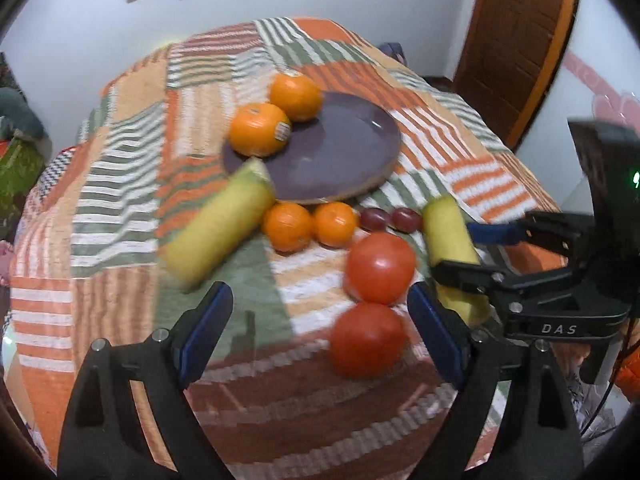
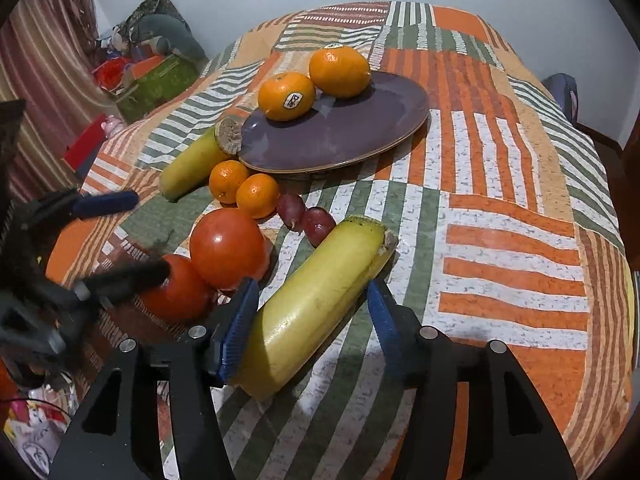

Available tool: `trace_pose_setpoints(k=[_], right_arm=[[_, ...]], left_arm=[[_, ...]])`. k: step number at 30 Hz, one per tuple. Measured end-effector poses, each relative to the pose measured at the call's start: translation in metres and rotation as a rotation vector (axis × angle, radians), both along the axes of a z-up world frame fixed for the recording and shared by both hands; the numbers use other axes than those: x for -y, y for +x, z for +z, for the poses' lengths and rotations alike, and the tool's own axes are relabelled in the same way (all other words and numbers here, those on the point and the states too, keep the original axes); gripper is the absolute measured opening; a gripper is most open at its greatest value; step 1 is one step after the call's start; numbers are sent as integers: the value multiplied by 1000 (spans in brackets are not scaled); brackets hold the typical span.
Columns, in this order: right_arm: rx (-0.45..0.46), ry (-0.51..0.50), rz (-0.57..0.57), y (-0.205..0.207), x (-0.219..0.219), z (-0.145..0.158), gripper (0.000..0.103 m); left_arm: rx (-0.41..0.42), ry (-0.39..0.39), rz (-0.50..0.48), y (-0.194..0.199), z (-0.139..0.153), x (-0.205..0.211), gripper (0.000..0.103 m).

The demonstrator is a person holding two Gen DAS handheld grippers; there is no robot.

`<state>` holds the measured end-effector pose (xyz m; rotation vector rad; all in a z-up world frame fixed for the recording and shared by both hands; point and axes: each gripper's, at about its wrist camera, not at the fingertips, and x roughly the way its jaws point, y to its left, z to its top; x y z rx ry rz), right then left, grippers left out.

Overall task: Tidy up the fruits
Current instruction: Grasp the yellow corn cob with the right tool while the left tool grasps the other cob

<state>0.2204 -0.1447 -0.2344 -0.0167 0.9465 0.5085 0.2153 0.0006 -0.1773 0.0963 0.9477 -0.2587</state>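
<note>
A purple plate (image 1: 344, 160) (image 2: 360, 128) holds two large oranges (image 1: 260, 130) (image 2: 286, 96). In front of it on the cloth lie two small mandarins (image 1: 288, 226) (image 2: 258, 196), two red grapes (image 1: 374, 218) (image 2: 318, 220), two tomatoes (image 1: 380, 268) (image 2: 226, 248) and two yellow bananas (image 1: 220, 226) (image 2: 192, 162). My left gripper (image 1: 320, 328) is open and empty, with the near tomato (image 1: 366, 340) by its right finger. My right gripper (image 2: 310, 316) (image 1: 480, 252) is open, its fingers on either side of the near banana (image 2: 316, 300) (image 1: 450, 232).
The round table is covered by a striped orange, green and white patchwork cloth (image 1: 120, 240) (image 2: 500, 200). A wooden door (image 1: 516, 40) stands at the back right. Boxes and clutter (image 2: 152, 72) lie on the floor to the left.
</note>
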Motion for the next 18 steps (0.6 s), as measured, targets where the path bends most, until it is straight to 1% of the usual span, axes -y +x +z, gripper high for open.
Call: trace_pose_setpoints(k=[3, 6, 8, 10, 12, 14, 18], right_arm=[[-25, 3, 2, 4, -1, -2, 54], [-30, -4, 6, 4, 0, 0, 52], [-22, -6, 6, 1, 3, 1, 49], [-13, -15, 8, -1, 7, 4, 46], [-6, -29, 12, -2, 10, 7, 43], [-2, -42, 25, -2, 13, 10, 39], [14, -92, 31, -1, 18, 17, 39]], left_arm=[[17, 24, 51, 7, 2, -19, 90], [19, 43, 107, 19, -2, -40, 90], [7, 62, 122, 28, -10, -52, 90], [-3, 77, 120, 37, -17, -57, 90], [-24, 98, 88, 47, -26, -58, 90], [-27, 125, 82, 55, -34, -57, 90], [-32, 138, 49, 73, -45, -54, 90]])
